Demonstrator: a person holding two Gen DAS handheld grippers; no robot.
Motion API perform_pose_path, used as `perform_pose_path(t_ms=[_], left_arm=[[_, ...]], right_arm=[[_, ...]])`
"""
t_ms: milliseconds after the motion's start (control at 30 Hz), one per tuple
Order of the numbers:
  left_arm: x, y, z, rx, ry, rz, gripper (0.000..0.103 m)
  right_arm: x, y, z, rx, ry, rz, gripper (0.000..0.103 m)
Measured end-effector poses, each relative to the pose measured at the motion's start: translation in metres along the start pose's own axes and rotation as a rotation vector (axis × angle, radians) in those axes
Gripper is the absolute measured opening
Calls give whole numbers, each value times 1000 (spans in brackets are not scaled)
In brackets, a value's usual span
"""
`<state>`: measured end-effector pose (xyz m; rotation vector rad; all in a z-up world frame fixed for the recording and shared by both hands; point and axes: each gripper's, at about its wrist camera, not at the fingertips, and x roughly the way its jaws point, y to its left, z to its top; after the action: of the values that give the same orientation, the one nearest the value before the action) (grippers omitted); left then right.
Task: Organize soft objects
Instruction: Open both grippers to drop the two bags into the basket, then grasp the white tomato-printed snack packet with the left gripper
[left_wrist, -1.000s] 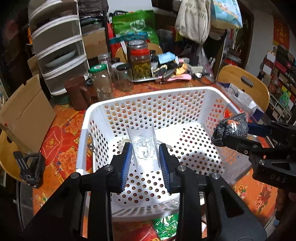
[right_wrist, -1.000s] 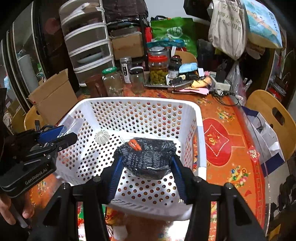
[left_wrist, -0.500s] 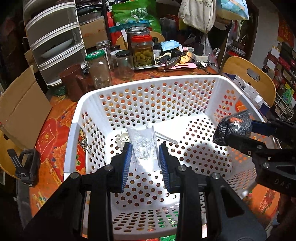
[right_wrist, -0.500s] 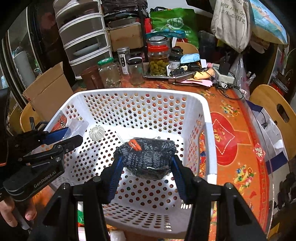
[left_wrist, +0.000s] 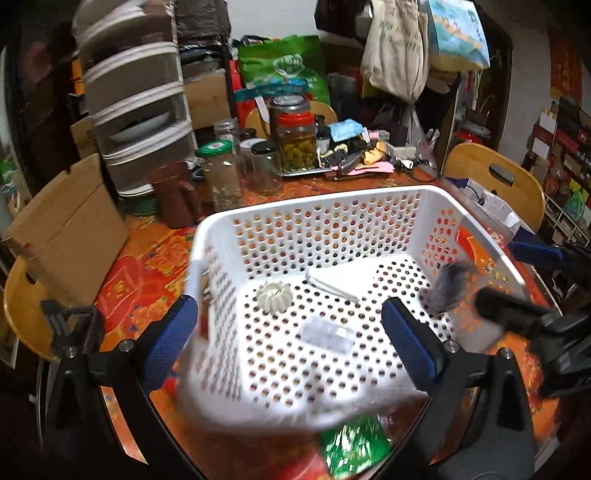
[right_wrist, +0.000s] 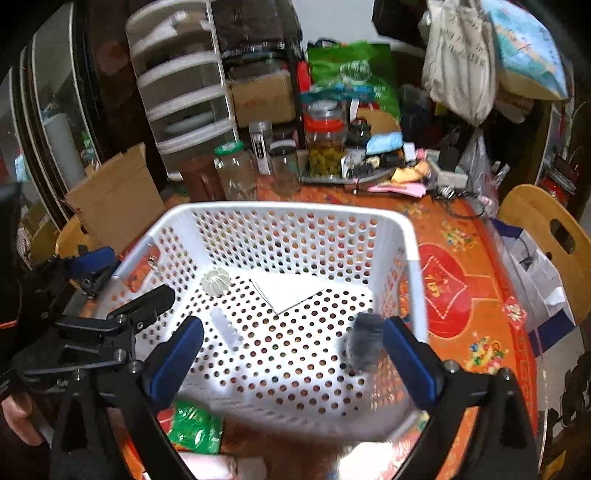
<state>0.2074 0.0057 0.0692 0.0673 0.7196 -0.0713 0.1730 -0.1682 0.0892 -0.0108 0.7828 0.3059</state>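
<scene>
Both jaws are being opened wide. Nothing is held by the left gripper (left_wrist: 291, 336) or right gripper (right_wrist: 293, 354); a clear bag (left_wrist: 327, 336) and dark glove (right_wrist: 364, 345) are seen in the white basket (left_wrist: 321, 201).

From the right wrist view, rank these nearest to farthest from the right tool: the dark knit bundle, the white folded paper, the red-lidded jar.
1. dark knit bundle, against the tool's right finger, inside the basket.
2. white folded paper, mid basket floor.
3. red-lidded jar, behind the basket on the table.

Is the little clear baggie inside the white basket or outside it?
Inside. The clear baggie lies on the white basket's holey floor, loose between the opening jaws of the left gripper; neither pad touches it.
</scene>
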Motion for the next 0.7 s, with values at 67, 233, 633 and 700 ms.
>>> perform_pose_path(t_ms=[67,233,633,700], left_arm=[[-27,9,-15,-10,-23,10,99],[-82,26,-82,-45,-25,-21,103],[-71,-1,-233,-93,187,-160,103],[-66,-14,-236,-65,186,-163,103]], right_arm=[[-28,-3,-17,21,-54,1,101],[-68,-8,-83,66,-92,-26,103],[-31,4,-188,125,56,43,103],[-25,3,-186,128,57,38,103]])
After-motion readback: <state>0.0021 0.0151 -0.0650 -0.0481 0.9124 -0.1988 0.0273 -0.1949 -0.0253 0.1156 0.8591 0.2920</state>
